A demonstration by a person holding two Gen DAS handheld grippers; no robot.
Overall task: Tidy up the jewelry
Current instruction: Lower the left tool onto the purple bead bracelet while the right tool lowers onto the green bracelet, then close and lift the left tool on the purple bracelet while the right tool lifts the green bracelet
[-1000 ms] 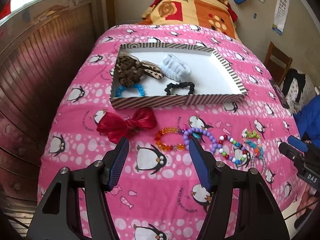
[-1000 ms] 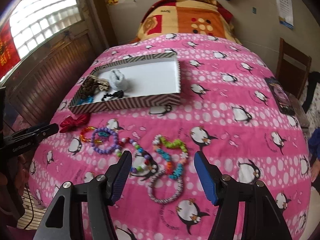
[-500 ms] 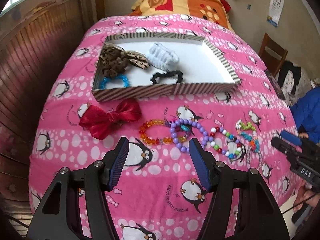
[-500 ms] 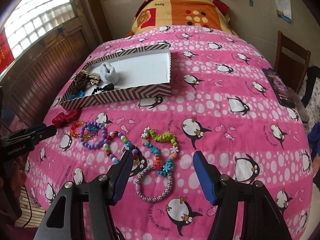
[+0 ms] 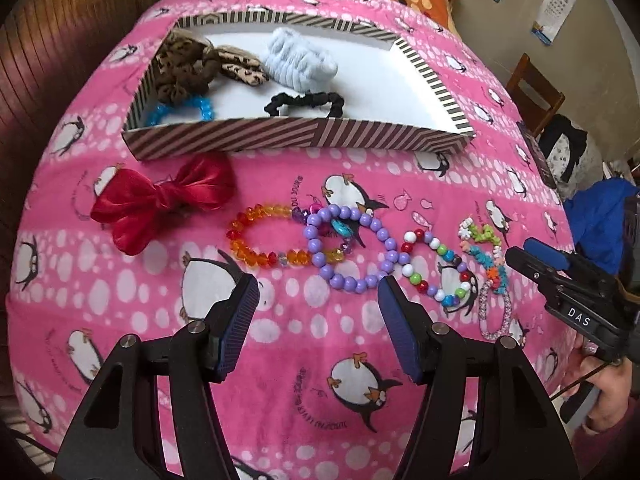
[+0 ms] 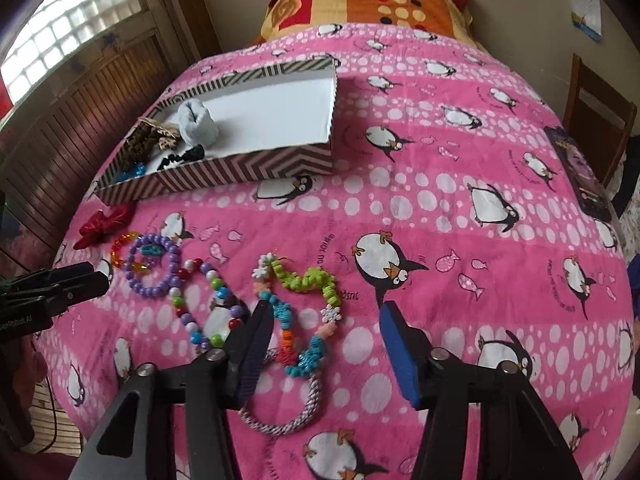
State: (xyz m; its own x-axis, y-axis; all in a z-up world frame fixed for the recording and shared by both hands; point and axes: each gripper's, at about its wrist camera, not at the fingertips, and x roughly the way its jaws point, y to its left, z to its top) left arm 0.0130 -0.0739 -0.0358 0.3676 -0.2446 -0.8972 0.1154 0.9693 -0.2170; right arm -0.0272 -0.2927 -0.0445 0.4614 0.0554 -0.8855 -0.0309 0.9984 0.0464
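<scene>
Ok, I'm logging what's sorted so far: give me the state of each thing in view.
left gripper: open, empty
right gripper: open, empty
box: partly filled
black scrunchie: in box
red bow: on blanket, outside box
purple bracelet: on blanket, overlapping orange bracelet
braided bracelet: on blanket

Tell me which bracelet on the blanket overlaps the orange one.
The purple bead bracelet: its ring crosses the orange bracelet's right end. The multicolour bead bracelet farther right lies clear of the orange one.
</scene>
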